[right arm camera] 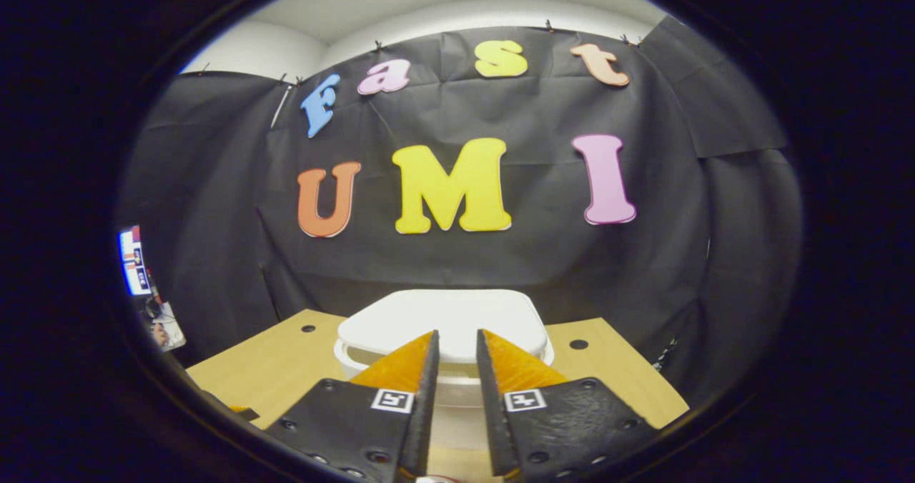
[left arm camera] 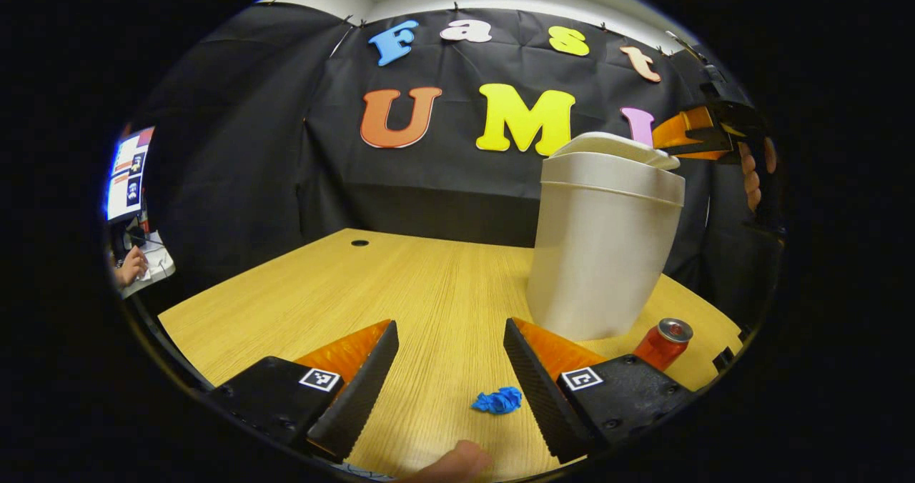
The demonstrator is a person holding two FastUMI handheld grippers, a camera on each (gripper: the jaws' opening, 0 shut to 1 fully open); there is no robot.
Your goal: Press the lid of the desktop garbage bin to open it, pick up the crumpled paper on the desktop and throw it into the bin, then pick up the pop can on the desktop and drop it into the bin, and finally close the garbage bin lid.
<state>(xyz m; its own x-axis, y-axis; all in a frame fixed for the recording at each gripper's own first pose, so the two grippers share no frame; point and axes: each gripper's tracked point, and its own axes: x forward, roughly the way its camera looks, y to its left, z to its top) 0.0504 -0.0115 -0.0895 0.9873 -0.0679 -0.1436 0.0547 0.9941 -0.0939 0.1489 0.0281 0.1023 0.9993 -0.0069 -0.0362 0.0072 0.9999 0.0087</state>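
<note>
The white bin [left arm camera: 604, 247] stands on the wooden table [left arm camera: 400, 290], right of centre, with its lid [left arm camera: 618, 148] resting on top. My right gripper [left arm camera: 663, 142], held by a hand [left arm camera: 750, 176], reaches the lid's right edge. In the right gripper view that gripper [right arm camera: 456, 334] hovers over the lid [right arm camera: 443, 322], its fingers drawn close together with nothing between them. The blue crumpled paper [left arm camera: 496, 400] lies on the table between the fingers of my left gripper [left arm camera: 450, 333], which is open and holds nothing. A red pop can [left arm camera: 663, 341] stands at the bin's right foot.
A cable hole [left arm camera: 359, 242] marks the far side of the table, and two more [right arm camera: 308, 328] [right arm camera: 578, 344] flank the bin. Off to the left are a monitor [left arm camera: 129, 176] and a person's hand [left arm camera: 129, 267]. A fingertip [left arm camera: 457, 461] shows at the bottom edge.
</note>
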